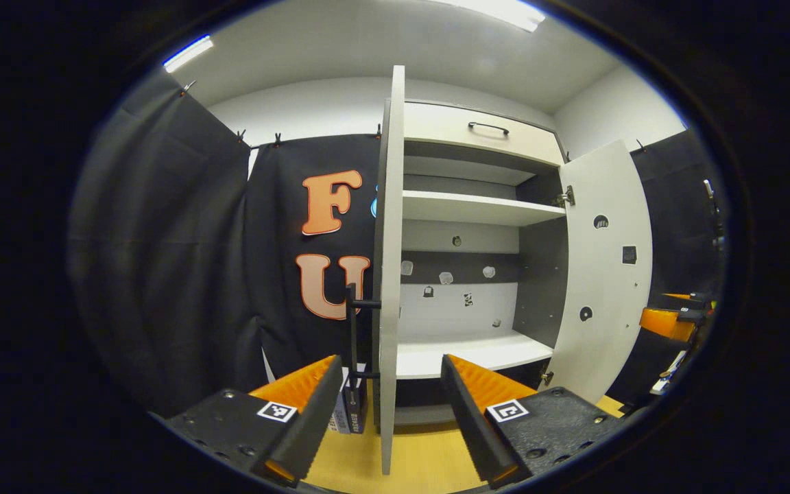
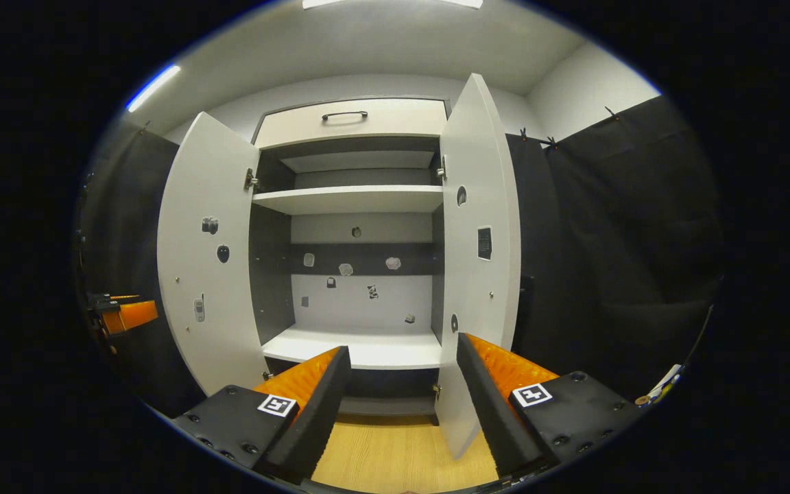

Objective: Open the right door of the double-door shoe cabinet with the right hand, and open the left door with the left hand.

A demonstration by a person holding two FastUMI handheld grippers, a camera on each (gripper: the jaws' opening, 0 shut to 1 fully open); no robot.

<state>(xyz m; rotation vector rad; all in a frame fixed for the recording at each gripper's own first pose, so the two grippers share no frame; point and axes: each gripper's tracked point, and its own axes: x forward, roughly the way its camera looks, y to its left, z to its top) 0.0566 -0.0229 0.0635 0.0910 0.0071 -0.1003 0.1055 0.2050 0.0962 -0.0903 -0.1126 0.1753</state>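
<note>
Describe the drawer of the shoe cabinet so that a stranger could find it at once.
Find the open white shoe cabinet. The drawer is the closed front across its top, above both open doors. It alone has a dark horizontal handle on its front.

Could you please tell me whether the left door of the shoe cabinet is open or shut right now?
Open. The left door stands swung out from the cabinet, baring its shelves.

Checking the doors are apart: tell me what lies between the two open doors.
In the right gripper view, between the left door and right door lies the open cabinet interior: an upper shelf, a lower shelf, and small stickers on the back panel.
</note>
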